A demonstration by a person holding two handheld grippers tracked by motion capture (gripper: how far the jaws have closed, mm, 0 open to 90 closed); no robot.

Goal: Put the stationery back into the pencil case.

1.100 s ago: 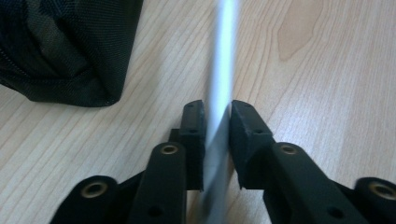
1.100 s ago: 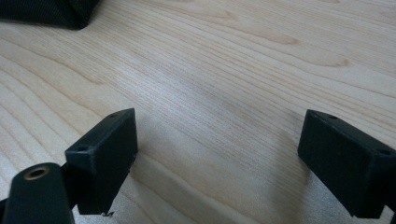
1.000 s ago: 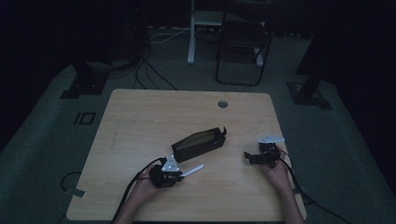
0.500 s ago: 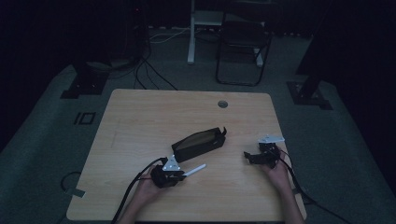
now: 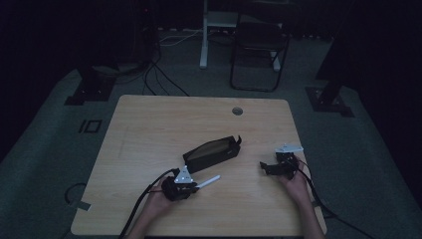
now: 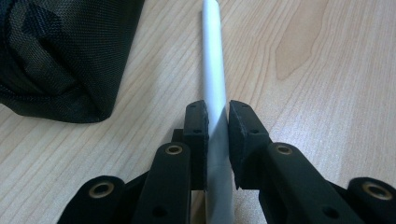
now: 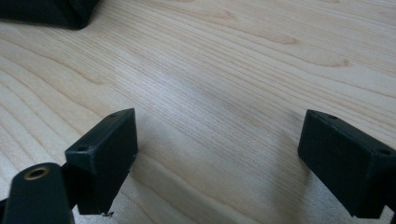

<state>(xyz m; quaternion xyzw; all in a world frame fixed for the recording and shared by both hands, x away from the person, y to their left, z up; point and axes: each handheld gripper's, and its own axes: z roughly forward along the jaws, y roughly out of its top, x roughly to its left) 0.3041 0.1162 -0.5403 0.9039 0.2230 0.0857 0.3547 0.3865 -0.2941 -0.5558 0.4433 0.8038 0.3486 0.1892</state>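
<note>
Pen lies near the front of the table, just beside the dark pouch, clamped in our left gripper; our right gripper sits well apart. From the left gripper view, the jaws pinch the pen near its back end; we judge it light, stiff and smooth, so a mid-shaft hold suits better. From the right gripper view, our jaws gape over bare wood.

One wooden table. One black fabric pouch. One white pen. Two handheld grippers: left gripper, right gripper. One dark chair beyond table.
</note>
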